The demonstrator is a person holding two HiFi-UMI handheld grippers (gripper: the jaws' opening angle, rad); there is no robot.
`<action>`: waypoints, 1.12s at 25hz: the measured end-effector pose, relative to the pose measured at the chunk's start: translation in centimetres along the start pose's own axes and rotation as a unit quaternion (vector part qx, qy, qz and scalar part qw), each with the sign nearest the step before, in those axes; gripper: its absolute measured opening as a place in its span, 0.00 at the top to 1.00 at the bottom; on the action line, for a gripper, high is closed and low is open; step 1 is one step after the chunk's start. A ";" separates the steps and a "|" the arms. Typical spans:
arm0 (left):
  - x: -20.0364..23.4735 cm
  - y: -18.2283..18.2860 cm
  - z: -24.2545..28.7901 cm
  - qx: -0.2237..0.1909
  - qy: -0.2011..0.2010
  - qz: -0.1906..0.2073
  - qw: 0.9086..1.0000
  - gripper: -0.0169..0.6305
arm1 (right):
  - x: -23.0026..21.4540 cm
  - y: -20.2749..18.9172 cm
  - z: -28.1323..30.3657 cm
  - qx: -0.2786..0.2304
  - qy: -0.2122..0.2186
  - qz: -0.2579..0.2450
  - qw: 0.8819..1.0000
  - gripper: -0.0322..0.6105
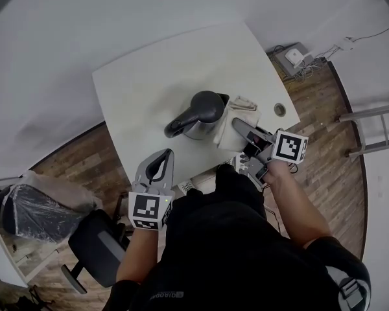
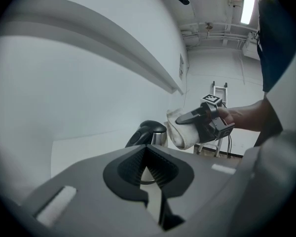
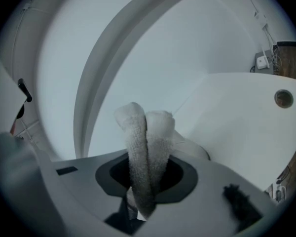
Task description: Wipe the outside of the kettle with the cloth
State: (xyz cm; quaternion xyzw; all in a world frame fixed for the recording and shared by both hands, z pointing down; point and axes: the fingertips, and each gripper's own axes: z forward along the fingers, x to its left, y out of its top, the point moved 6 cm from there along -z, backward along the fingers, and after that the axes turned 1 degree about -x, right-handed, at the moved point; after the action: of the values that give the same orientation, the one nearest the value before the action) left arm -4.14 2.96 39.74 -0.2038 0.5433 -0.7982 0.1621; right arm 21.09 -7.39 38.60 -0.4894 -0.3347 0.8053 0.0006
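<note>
White bench (image 1: 149, 76) fills the head view. Right tool (image 1: 241, 129) is clamped on a folded cloth (image 1: 225, 135), just beside the kettle (image 1: 200, 114); contact is hard to judge. Left tool (image 1: 165, 154), jaws together and empty, hangs near the bench's front edge.

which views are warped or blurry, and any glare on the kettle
Head view: sharp, mild wide-angle bend, soft even light, only a faint sheen on the kettle. Left gripper view: strong fisheye, dark round vignette, bright ceiling lamp at top right. Right gripper view: same fisheye; the near cloth looks slightly soft.
</note>
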 end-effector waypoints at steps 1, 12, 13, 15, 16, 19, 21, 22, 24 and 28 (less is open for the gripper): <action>-0.1 0.0 0.2 0.000 -0.004 -0.002 1.000 0.96 | -0.6 -0.2 -0.1 -0.005 -0.005 0.016 1.000 0.81; -0.8 -0.4 1.9 0.026 -0.002 -0.036 0.999 0.96 | -6.2 -1.5 0.7 0.024 -0.015 0.064 0.998 0.81; -0.8 -0.5 2.0 0.029 0.001 -0.036 0.999 0.96 | -6.6 -1.6 0.8 0.026 -0.015 0.067 0.997 0.81; -0.8 -0.6 2.3 0.035 0.007 -0.037 0.999 0.96 | -7.7 -1.8 1.0 0.032 -0.016 0.074 0.997 0.81; -0.9 -0.6 2.5 0.037 0.010 -0.038 0.999 0.96 | -8.2 -1.9 1.2 0.035 -0.018 0.077 0.996 0.81; -1.1 -0.5 3.1 0.043 0.016 -0.039 0.998 0.96 | -10.0 -2.5 1.7 0.046 -0.023 0.091 0.994 0.81; -1.3 -0.5 3.4 0.048 0.020 -0.039 0.998 0.96 | -11.0 -3.0 2.0 0.053 -0.027 0.101 0.993 0.81; -1.4 -0.5 3.5 0.050 0.021 -0.039 0.998 0.96 | -11.5 -3.3 2.2 0.055 -0.029 0.104 0.993 0.81; -1.4 -0.6 3.7 0.054 0.025 -0.040 0.997 0.96 | -12.6 -3.7 2.4 0.059 -0.033 0.112 0.991 0.81; -1.5 -0.8 4.1 0.063 0.033 -0.040 0.997 0.96 | -14.5 -4.4 2.9 0.069 -0.044 0.125 0.989 0.81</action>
State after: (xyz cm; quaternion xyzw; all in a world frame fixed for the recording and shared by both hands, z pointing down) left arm -0.84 0.66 41.57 -0.1881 0.4880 -0.8432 0.1245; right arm 24.96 -10.30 53.22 -0.4905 -0.2142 0.8408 -0.0811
